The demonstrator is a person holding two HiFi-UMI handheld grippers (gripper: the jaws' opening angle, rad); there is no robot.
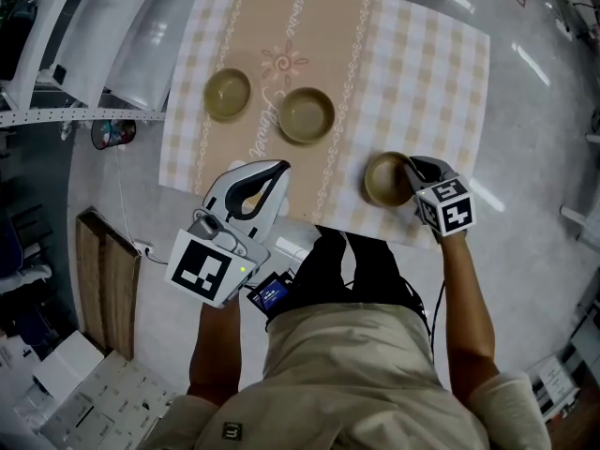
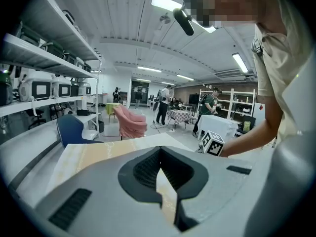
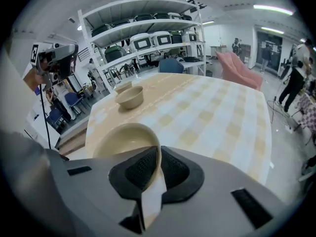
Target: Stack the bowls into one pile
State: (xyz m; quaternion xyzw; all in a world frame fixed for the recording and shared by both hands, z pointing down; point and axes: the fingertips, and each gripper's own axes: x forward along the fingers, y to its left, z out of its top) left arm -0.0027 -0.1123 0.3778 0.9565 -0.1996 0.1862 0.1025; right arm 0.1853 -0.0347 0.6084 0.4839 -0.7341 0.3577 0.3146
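Three tan bowls stand on the checked tablecloth. One bowl is at the far left and a second sits just right of it. The third bowl is near the front edge. My right gripper is shut on its right rim, which stands pinched between the two dark pads. The two far bowls show beyond it in the right gripper view. My left gripper hovers over the table's front left edge, shut, nothing in it.
The table's front edge runs just under both grippers. A wooden board leans on the floor at the left. Shelves with machines line one wall. A pink armchair and standing people are far off.
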